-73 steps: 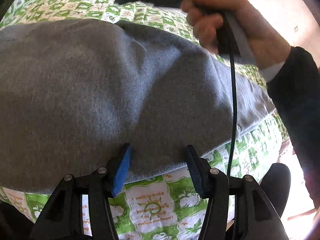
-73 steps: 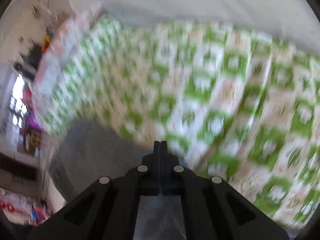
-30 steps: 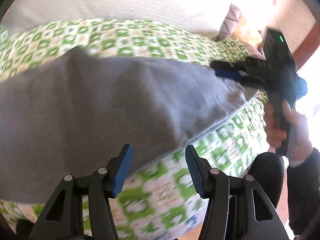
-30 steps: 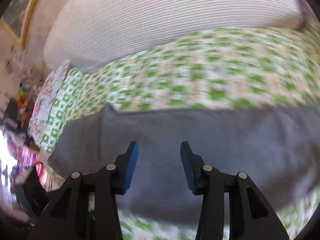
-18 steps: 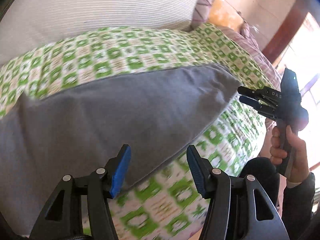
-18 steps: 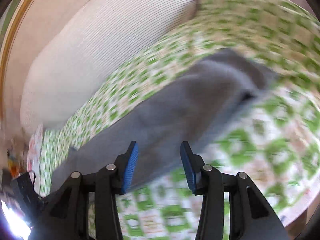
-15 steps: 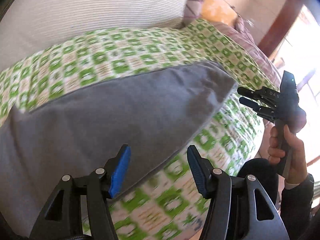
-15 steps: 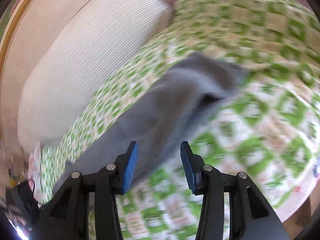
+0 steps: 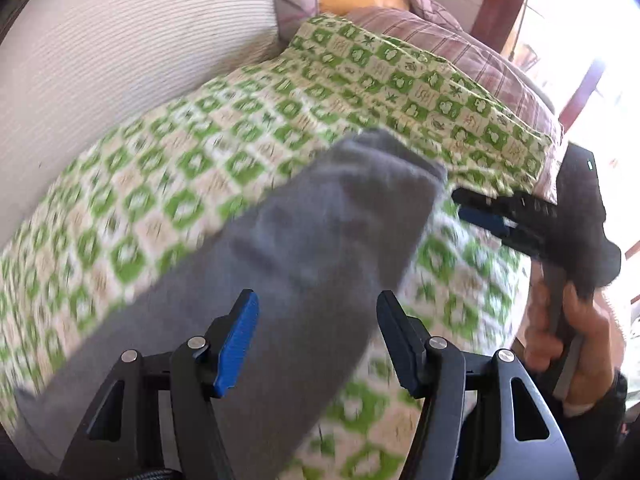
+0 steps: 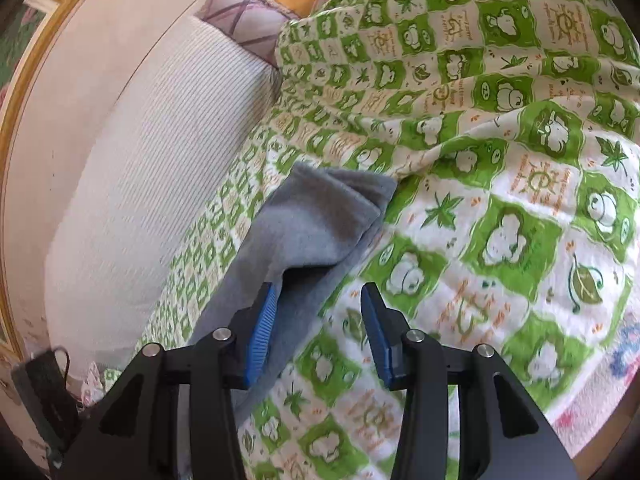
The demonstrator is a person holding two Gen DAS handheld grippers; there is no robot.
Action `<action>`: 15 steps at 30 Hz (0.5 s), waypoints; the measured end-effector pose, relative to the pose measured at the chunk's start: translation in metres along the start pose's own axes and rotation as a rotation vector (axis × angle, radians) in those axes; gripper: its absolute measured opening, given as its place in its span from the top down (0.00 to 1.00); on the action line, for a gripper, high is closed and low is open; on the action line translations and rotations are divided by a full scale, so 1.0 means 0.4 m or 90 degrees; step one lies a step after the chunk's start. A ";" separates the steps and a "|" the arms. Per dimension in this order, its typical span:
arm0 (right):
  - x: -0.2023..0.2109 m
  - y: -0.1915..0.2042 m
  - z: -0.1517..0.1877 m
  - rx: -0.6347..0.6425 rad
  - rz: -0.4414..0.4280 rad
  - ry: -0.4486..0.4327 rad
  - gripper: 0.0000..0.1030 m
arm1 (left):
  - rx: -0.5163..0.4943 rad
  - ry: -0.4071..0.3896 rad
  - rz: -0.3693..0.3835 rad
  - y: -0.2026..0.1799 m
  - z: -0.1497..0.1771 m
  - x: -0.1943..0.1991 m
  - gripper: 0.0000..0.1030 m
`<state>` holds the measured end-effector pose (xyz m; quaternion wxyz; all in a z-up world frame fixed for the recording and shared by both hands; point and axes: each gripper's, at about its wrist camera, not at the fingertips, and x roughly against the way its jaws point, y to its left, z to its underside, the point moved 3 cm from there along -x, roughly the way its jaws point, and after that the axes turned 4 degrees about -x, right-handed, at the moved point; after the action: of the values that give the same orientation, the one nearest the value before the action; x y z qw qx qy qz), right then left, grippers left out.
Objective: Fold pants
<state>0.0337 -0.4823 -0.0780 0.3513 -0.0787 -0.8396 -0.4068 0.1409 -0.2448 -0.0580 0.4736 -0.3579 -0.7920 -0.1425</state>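
**Both tongs gaping over a long grey strip on the bed**

The grey pants (image 10: 316, 224) are lying as a long, narrow, doubled strip across the green-and-white patterned bedspread (image 10: 500, 248), one end reaching toward the striped white cushion (image 10: 160, 152) and the plaid pillows (image 9: 460, 48) at the back. Judging by the layered edge visible at the near end, they are already folded lengthwise, so the next fold likely has to shorten them.

The right tongs (image 10: 316, 332) are hovering with jaws spread wide, gripping nothing; the blue pad of one finger is sitting just beside the opening between the fabric layers, probably lining up to pinch that end. In the left wrist view the same tool is showing beside the far tip of the strip, held in the person's right hand (image 9: 568, 332).

The left tongs (image 9: 316, 336) are also standing wide apart and empty, poised above the middle of the strip, perhaps to pin or lift it. That view is blurred, so contact with the cloth is unclear.
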 end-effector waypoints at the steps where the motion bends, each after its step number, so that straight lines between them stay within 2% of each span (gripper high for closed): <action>1: -0.006 -0.005 -0.007 -0.007 -0.007 -0.002 0.56 | -0.006 0.002 0.004 0.002 -0.030 -0.015 0.40; 6: -0.033 -0.034 -0.036 -0.031 -0.006 -0.005 0.56 | -0.034 0.016 0.002 0.019 -0.139 -0.091 0.40; 12: -0.045 -0.071 -0.066 -0.079 -0.039 -0.006 0.56 | -0.052 0.049 0.049 0.030 -0.251 -0.204 0.40; 15: -0.079 -0.068 -0.070 -0.069 -0.049 0.025 0.58 | -0.073 0.081 0.064 0.023 -0.288 -0.277 0.40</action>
<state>0.0605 -0.5160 -0.1039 0.3470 -0.0578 -0.8116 -0.4664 0.2548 -0.3513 -0.0946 0.5085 -0.4140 -0.7318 -0.1859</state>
